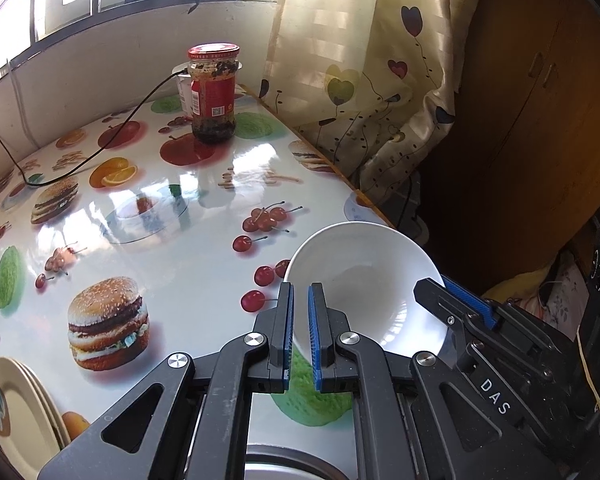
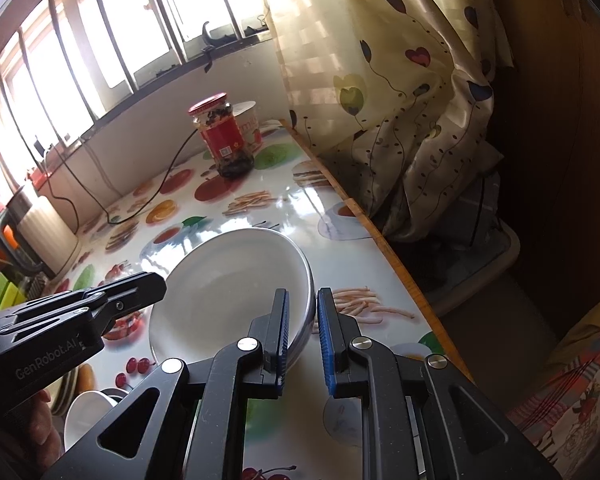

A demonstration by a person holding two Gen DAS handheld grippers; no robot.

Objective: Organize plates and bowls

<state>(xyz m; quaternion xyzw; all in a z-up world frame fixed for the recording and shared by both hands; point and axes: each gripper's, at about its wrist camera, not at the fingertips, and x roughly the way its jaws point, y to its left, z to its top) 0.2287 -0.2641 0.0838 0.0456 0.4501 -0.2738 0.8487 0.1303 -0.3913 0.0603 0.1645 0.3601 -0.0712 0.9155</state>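
Note:
A white bowl (image 1: 364,276) is held tilted above the fruit-print table. My left gripper (image 1: 301,334) has its blue pads close on either side of the bowl's near-left rim. My right gripper (image 2: 303,338) straddles the bowl's right rim (image 2: 236,284) with a gap still showing at the outer pad; it also shows at the bowl's right edge in the left wrist view (image 1: 456,304). A stack of cream plates (image 1: 18,412) lies at the table's near left. Another white bowl (image 2: 88,412) sits low at the left.
A red-lidded jar (image 1: 214,92) and a white cup (image 1: 184,88) stand at the table's far side, with a black cable (image 1: 100,148) across the top. A curtain (image 1: 364,80) hangs past the right table edge (image 2: 384,240). A metal rim (image 1: 288,460) lies under my left gripper.

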